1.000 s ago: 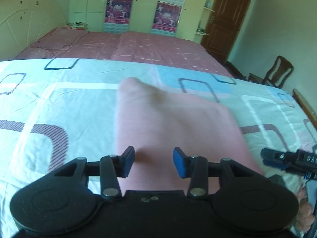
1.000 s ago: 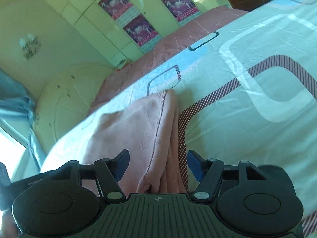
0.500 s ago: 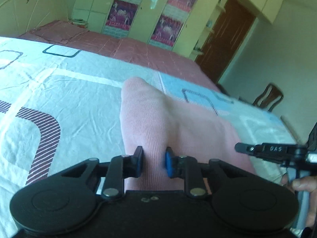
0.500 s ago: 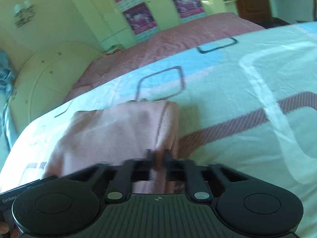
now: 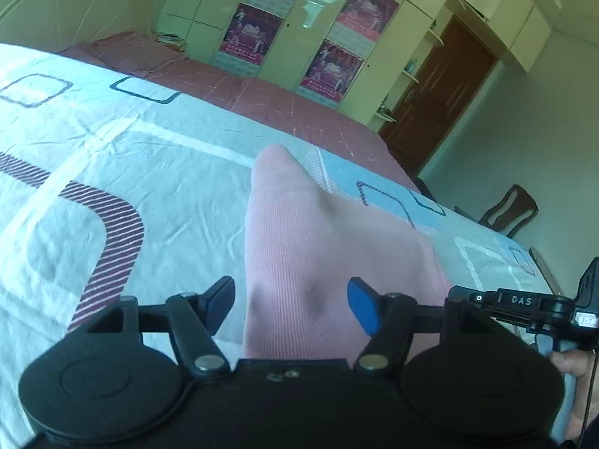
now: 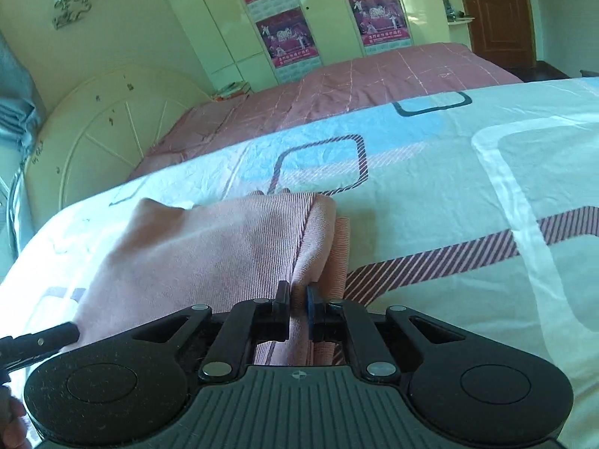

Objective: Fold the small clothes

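A pink garment (image 5: 310, 247) lies partly folded on the patterned bedsheet (image 5: 112, 164). My left gripper (image 5: 292, 299) is open, its fingers apart on either side of the garment's near left edge. In the right wrist view the same pink garment (image 6: 209, 247) shows a seamed right edge, and my right gripper (image 6: 298, 297) is shut on that edge near its front corner. The right gripper also shows at the right of the left wrist view (image 5: 524, 303).
The bed has a maroon quilt (image 6: 337, 89) at the far side and a cream headboard (image 6: 105, 131). A wardrobe with posters (image 5: 299, 37), a brown door (image 5: 441, 97) and a wooden chair (image 5: 509, 213) stand beyond the bed.
My left gripper, nearly shut on the garment half a second ago, has opened wide. My right gripper has stayed shut on the seamed edge as the view swung.
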Available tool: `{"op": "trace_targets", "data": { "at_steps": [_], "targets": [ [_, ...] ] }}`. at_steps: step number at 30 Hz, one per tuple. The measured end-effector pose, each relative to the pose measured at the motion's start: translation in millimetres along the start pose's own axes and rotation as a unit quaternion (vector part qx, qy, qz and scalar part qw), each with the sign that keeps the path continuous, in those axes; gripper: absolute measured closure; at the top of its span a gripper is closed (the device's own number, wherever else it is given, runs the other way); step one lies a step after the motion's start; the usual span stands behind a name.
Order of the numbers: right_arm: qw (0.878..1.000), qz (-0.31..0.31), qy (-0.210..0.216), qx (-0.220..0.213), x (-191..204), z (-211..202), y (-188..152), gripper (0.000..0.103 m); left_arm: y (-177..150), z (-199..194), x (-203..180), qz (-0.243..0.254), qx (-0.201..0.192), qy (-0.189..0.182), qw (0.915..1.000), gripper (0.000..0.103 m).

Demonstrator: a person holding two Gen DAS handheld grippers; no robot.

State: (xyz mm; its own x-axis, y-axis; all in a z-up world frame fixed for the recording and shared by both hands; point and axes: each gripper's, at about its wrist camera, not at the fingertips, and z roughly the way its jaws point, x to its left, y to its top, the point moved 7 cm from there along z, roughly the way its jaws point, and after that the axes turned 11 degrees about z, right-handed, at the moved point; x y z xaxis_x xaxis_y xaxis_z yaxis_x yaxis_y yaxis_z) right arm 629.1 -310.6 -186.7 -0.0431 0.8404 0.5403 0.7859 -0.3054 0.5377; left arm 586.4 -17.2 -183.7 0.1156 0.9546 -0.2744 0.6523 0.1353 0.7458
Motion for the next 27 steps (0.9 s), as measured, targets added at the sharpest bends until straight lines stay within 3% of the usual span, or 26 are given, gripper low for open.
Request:
{"op": "trace_targets", "data": {
  "at_steps": [2,5,8,15,23,27],
  "targets": [
    [1.000,0.019,0.013,0.012,-4,-14,-8,0.079,-2,5,-3,0.008,0.022,-0.013,0.9996,0.045],
    [0.999,0.031,0.020,0.029,-4,-31,-24,0.074,-16,13,-6,0.022,0.075,-0.011,0.9968,0.045],
    [0.998,0.038,0.023,0.052,-6,-33,-40,0.074,-21,16,-4,0.011,0.080,-0.007,0.9967,0.045],
    [0.998,0.044,0.017,0.048,-4,-48,-55,0.074,-19,12,-8,0.031,0.080,0.007,0.9963,0.045],
    [0.997,0.046,0.009,0.054,-3,-60,-68,0.074,-20,-9,-6,0.024,0.077,-0.006,0.9967,0.048],
    [0.997,0.046,0.008,0.069,-1,-64,-81,0.074,-36,-19,1,0.025,0.092,-0.007,0.9954,0.048]
  ]
}}
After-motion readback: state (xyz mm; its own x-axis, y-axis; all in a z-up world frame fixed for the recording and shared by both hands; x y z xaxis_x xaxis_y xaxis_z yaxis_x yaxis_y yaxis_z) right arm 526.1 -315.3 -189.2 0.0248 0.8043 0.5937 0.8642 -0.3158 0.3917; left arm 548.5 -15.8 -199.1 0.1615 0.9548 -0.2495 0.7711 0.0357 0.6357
